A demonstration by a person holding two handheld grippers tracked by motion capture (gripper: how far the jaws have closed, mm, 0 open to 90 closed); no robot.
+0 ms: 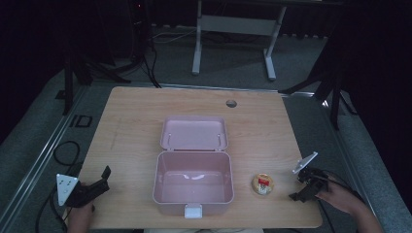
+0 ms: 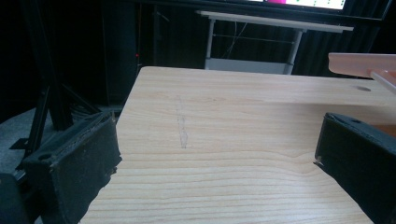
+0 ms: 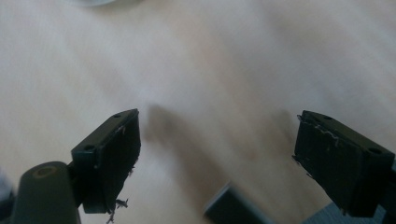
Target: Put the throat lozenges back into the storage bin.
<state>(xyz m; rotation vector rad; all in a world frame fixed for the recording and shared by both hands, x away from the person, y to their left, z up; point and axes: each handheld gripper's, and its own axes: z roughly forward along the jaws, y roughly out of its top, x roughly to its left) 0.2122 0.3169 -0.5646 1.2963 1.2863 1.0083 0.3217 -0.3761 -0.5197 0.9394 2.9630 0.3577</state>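
A person's right gripper point(image 1: 302, 187) hovers low over the wooden table point(image 1: 136, 121), its jaws spread wide and holding nothing, with a small round tin point(image 1: 262, 184) lying flat just beyond their tips, toward the pink box point(image 1: 193, 182). In the right gripper view the jaws frame bare wood, and a pale curved edge at the far top of the frame may be that tin's rim, though the blur leaves it uncertain. The left gripper point(image 1: 92, 187) rests at the table's near corner, well apart from the work, jaws likewise wide and empty; ahead of them lies open tabletop, and off to their right the raised lid point(image 2: 362, 63) of the box juts in.

The box stands open between the two grippers, its lid point(image 1: 194, 132) folded back flat and its white latch point(image 1: 193, 210) facing the person.

The tin looks light, rigid and low, a flat disc with a printed label on top. Its smooth round wall is likely to be slippery, and a pinch off centre could squirt it sideways along the table. The surest hold appears to be across its full width, jaws brought down on opposite sides of the rim and closed squarely. Its low height leaves little to grip, so the jaw tips would need to reach almost to the wood.
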